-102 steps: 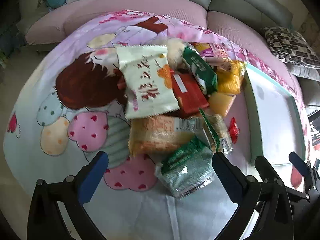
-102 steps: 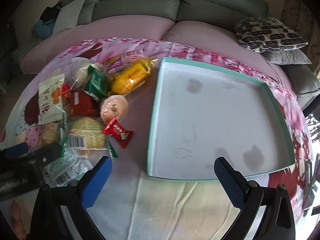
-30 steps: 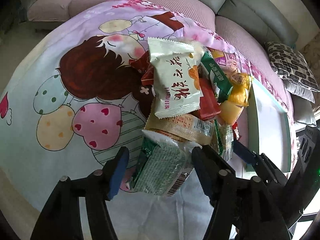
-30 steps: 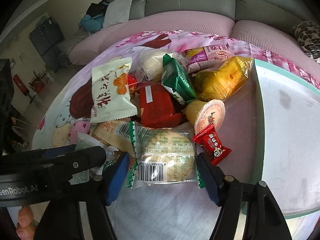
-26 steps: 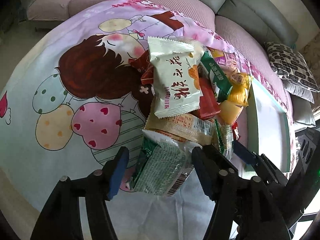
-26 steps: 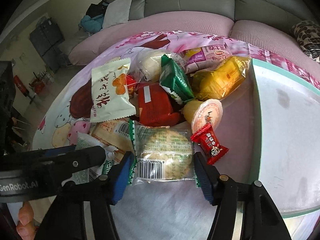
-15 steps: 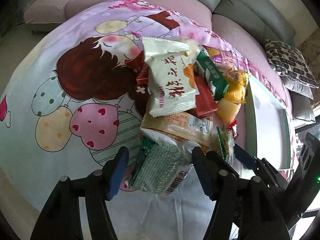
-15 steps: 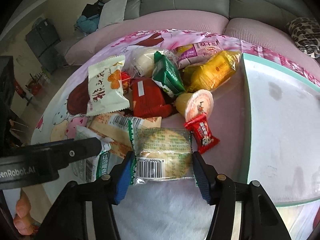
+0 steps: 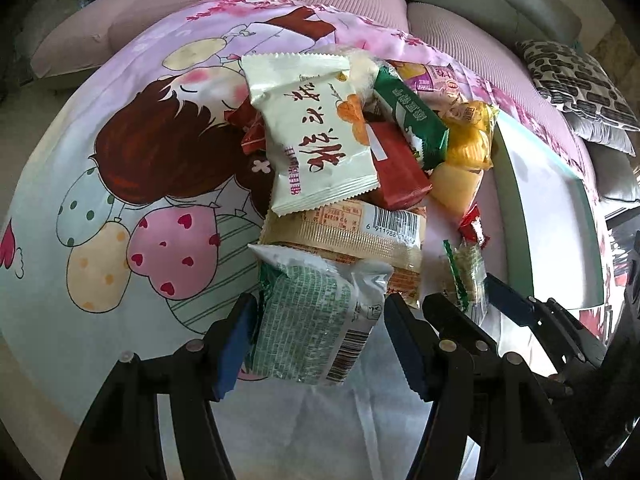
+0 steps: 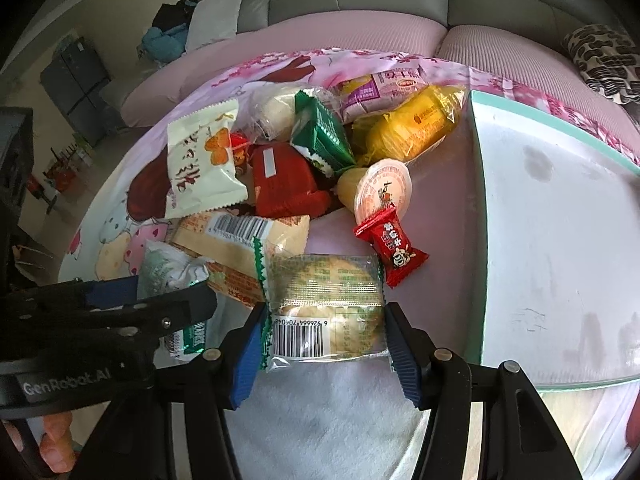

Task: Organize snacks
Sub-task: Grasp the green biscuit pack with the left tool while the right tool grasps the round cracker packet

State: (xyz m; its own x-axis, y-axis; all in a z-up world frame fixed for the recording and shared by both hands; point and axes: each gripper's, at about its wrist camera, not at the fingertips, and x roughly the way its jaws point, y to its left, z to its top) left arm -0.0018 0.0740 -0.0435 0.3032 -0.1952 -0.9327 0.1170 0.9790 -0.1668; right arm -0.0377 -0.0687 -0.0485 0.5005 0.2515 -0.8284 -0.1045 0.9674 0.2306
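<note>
Big teal tray (image 10: pixel 478 240) sits empty, out to the right of the right gripper (image 10: pixel 326 346). The snack pile (image 9: pixel 360 152) lies just beyond both sets of fingers. The right gripper's jaws have just been closing and now clamp a clear cake pack (image 10: pixel 324 308); the left gripper (image 9: pixel 316 342) pinches a green-white pack (image 9: pixel 308 320). It's the pick-up step, I'd say, both grabs made. Next: lift clear and carry across to the tray. The left pack's label is too crumpled to read, and the pile's bottom items are buried.
</note>
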